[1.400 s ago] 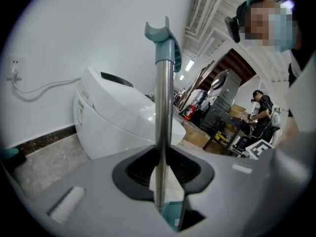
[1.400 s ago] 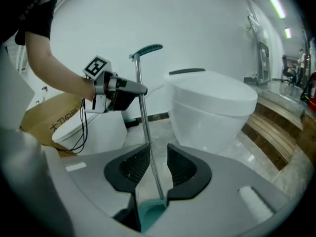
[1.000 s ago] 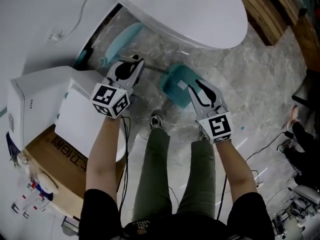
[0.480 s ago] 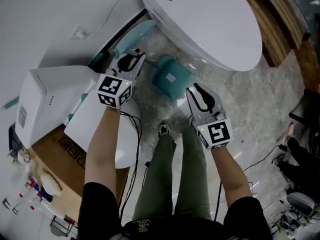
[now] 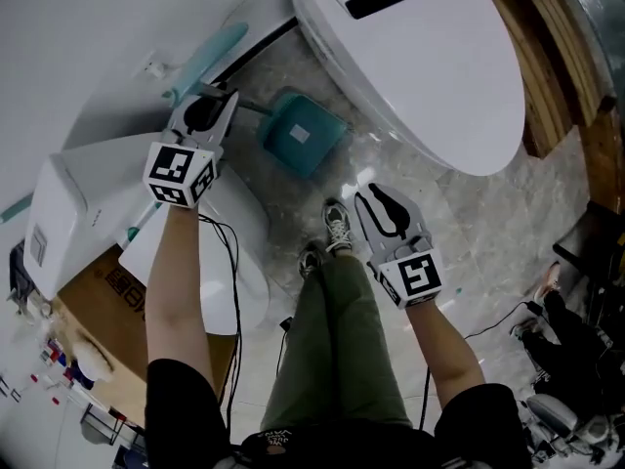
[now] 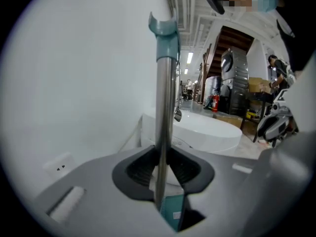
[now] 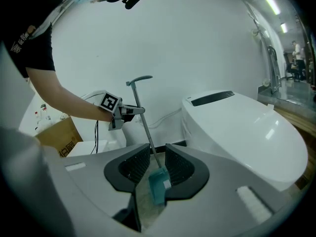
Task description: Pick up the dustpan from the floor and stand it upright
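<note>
The left hand-held gripper (image 5: 217,101) grasps the dustpan (image 5: 298,143) by its pole (image 6: 163,107); the pan sits on the floor (image 5: 391,179) beside the toilet (image 5: 420,57); the right hand-held gripper (image 5: 377,198) is released, empty.

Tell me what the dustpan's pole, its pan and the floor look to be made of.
Pole: likely metal, brushed silver, with a long bright sheen running down its length.
Pan: probably plastic, matte teal, with even colour, rounded moulded edges and a small label on it.
Floor: stone or stone-look tile, polished, with grey veining and light reflections.
</note>
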The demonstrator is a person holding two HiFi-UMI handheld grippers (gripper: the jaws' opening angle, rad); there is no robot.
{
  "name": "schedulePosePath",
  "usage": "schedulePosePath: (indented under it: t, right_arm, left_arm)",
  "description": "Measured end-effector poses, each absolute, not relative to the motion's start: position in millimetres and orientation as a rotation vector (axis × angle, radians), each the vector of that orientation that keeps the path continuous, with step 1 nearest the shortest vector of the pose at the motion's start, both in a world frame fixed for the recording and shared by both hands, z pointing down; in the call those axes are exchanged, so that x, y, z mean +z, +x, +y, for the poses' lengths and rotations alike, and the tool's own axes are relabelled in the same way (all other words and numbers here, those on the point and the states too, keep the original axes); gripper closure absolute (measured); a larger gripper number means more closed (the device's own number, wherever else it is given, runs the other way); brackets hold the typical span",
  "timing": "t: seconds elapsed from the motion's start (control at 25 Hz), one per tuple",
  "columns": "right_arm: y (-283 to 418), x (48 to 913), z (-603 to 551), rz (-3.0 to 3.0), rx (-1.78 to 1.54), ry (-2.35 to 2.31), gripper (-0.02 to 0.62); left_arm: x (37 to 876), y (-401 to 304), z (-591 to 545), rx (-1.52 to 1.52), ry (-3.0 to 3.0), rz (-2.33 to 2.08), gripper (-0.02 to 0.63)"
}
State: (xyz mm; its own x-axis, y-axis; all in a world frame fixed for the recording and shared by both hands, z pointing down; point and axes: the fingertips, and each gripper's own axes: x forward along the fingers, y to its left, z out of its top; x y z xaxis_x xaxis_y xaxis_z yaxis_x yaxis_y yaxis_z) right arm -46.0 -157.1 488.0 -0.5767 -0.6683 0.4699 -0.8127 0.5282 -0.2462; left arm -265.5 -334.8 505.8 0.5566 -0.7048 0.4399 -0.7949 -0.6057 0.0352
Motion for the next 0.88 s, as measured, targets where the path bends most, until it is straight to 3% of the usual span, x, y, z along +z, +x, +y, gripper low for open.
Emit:
schedulePosePath:
  t: [0.44, 0.88]
  right_arm:
    - [-53.2, 507.7, -208.8, -2.446, 0.617, 1.112, 0.505]
    - [-54.9, 522.6, -214.6, -2.445, 0.635, 1.063, 0.505]
  left_arm:
    - [515.6, -287.1, -388.6, 0.875, 2.675, -1.248, 0.466]
    - [517.7, -294.4, -404.5, 0.792, 2.677, -1.284, 0.465]
